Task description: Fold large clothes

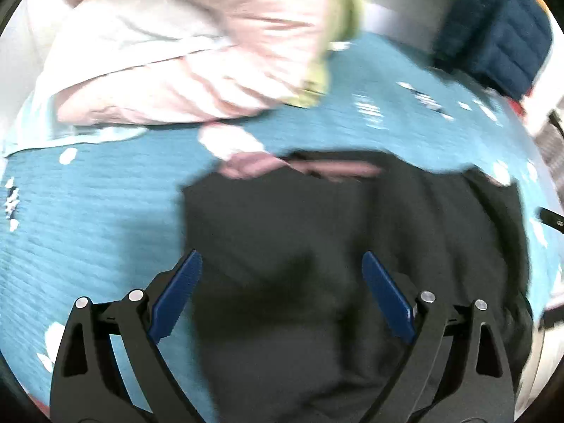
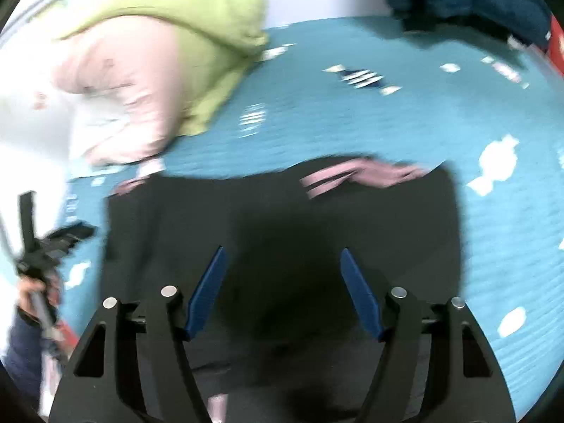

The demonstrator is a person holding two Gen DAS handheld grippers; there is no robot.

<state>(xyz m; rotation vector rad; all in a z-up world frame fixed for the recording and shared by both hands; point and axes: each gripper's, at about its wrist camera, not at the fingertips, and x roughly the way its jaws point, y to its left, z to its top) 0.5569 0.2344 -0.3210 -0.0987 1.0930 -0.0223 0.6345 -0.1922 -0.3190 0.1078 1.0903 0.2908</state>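
Note:
A black garment lies folded on the teal bedspread, with a pink lining strip along its far edge. My left gripper is open and empty above the garment's near left part. In the right wrist view the same black garment shows its pink strip. My right gripper is open and empty above its middle. The left gripper shows at the left edge of that view. Both views are motion-blurred.
A pile of pink, white and lime-green clothes lies at the far left of the bed, also in the right wrist view. A navy quilted jacket sits at the far right. The teal bedspread has white patterns.

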